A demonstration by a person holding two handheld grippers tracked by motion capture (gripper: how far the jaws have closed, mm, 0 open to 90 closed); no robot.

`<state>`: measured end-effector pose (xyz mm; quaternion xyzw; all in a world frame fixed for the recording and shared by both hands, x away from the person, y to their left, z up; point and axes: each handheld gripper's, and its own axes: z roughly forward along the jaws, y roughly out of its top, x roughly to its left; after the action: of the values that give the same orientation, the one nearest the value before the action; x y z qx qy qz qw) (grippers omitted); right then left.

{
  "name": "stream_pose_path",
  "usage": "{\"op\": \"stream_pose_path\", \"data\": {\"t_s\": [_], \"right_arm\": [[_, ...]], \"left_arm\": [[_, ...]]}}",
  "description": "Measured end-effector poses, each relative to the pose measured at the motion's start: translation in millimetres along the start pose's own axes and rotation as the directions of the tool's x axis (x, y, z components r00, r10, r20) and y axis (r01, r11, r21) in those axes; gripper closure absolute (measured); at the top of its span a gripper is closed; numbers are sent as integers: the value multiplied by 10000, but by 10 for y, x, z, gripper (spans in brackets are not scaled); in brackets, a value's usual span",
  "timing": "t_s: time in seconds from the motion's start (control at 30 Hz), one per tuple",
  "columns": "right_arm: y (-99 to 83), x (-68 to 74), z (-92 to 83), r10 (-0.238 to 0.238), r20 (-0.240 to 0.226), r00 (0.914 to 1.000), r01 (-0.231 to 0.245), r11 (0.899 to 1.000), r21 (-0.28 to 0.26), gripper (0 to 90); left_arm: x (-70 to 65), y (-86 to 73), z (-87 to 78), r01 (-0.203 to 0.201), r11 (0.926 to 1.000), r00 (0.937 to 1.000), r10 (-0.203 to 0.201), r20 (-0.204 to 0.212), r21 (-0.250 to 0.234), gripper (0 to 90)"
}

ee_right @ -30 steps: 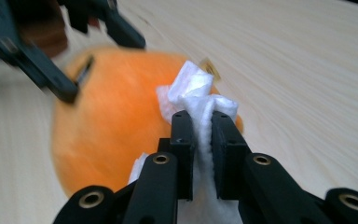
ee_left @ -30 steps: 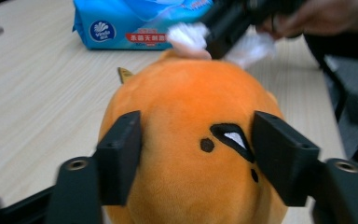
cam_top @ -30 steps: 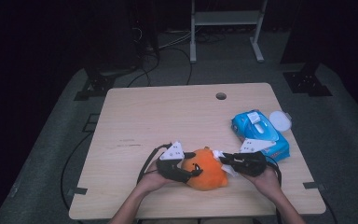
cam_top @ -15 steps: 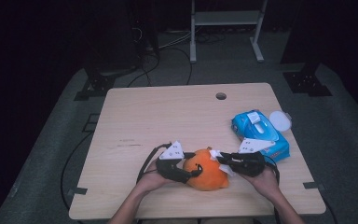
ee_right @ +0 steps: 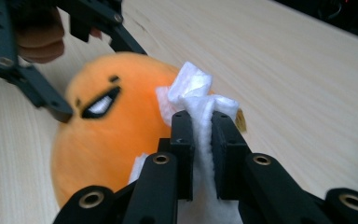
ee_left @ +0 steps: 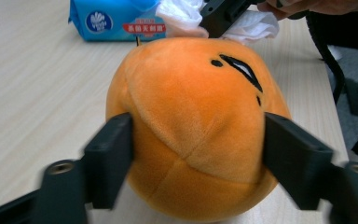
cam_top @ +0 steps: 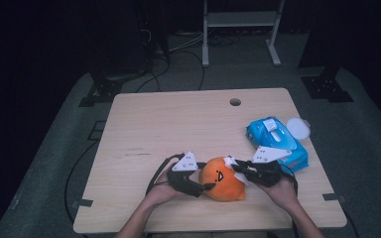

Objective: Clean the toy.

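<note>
An orange plush toy (cam_top: 222,179) with a stitched black face sits on the near part of the wooden bench (cam_top: 178,124), between the two hands. The left claw (cam_top: 206,187) straddles the toy from the left: in the left gripper view its two black jaws lie against the plush sides (ee_left: 191,126), and they have just been opening, with the toy between them. The right claw (cam_top: 234,167) comes in from the right, pressed together on a white wipe (ee_right: 198,100), pinching the wad against the top of the toy. A blue pack of wipes (cam_top: 277,143) lies to the right, just beyond the right hand (cam_top: 283,191), with a white round lid (cam_top: 298,129) just beside its far end.
</note>
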<state>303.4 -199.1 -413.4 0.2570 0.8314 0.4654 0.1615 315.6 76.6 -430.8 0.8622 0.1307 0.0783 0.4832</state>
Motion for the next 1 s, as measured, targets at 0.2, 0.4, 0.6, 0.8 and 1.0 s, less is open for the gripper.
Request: {"op": "stream_pose_path", "data": {"t_s": [0.2, 0.4, 0.6, 0.8, 1.0], "right_arm": [[165, 275, 8, -733, -623, 9954, 689, 9952, -701, 795], [89, 163, -22, -423, -253, 9988, 413, 9984, -384, 795], [101, 386, -52, -1062, -779, 9913, 1031, 9937, -431, 795], [75, 293, -40, -823, -656, 9944, 807, 9964, -268, 794], [49, 237, -53, -182, -985, 9950, 128, 9984, -553, 795]], "left_arm": [[-61, 29, 0, -354, 9994, 9994, 354, -5, -61, 294], [-17, 12, -7, -83, 9996, 9999, 82, -63, -258, 363], [68, -18, -32, 712, 9972, 9971, -717, -262, -209, 396], [104, -52, -36, 1259, 9911, 9920, -1259, 12, -435, 321], [3, -33, 20, 221, 9992, 9998, -221, -10, -339, 351]]}}
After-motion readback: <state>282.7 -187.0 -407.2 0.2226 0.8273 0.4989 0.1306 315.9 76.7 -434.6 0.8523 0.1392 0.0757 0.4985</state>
